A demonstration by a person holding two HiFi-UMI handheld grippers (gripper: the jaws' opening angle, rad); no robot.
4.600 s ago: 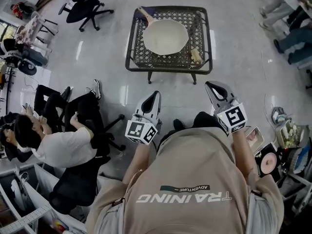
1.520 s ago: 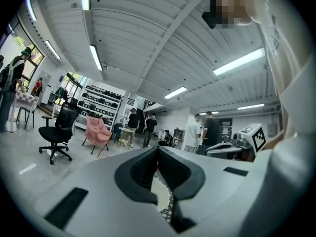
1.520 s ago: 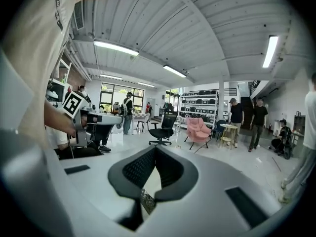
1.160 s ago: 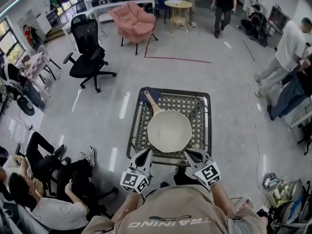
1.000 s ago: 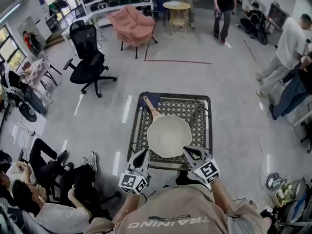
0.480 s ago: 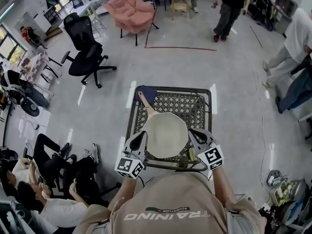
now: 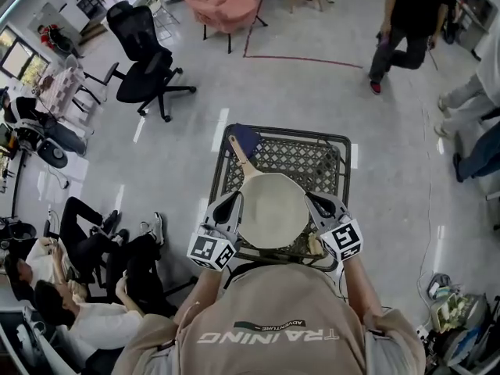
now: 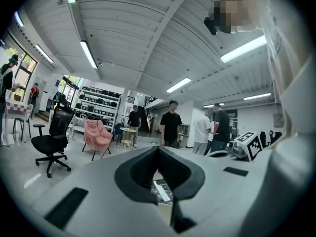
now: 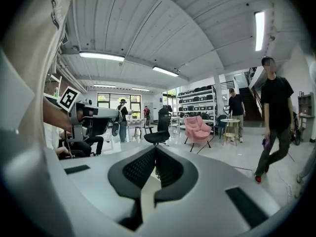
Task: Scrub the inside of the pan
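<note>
Both the left gripper (image 7: 231,198) and right gripper (image 7: 314,199) flank the frying pan (image 7: 272,209) in the middle of the mesh worktop (image 7: 312,158), fingers (image 9: 138,169) pressed together and empty, so the unheld pan may skid under scrubbing.

I've got the pan (image 7: 272,209) on the table (image 7: 314,161), left gripper (image 7: 231,199) at its left, right gripper (image 7: 312,198) at its right.

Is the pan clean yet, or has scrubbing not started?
Not started. Nothing looks done: the round cream pan lies on the black lattice table. In hand: nothing; the left gripper and right gripper are shut and empty beside it. Left: grabbing the yellowish object, likely a scrubber, then scrubbing.
</note>
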